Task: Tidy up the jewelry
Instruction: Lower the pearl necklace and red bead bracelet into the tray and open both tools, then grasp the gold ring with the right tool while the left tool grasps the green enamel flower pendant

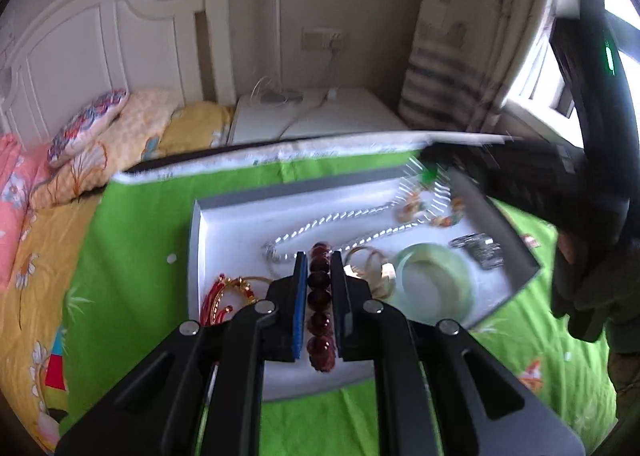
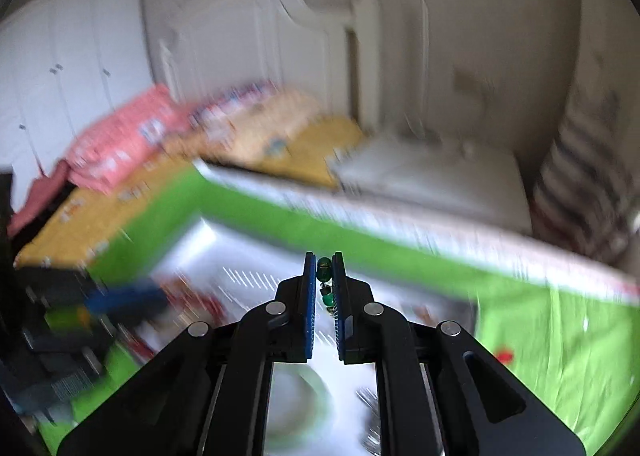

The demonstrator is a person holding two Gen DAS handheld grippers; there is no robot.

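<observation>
The tray [image 1: 200,240] is grey-rimmed with a white lining, on a bright green cloth [image 1: 132,232]. Inside it: dark red beads [image 1: 320,296], a pale green bangle [image 1: 434,284], a silver twisted chain [image 1: 328,226] and red-and-gold bangles [image 1: 228,296]. Left of the tray, the bedsheet [image 1: 24,312] is yellow with flowers.

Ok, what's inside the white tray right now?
In the white tray: silver chain, jade bangle, gold rings, red-gold bracelet, dark metal piece. The left claw holds red beads over it, covering the tray's near middle.
</observation>
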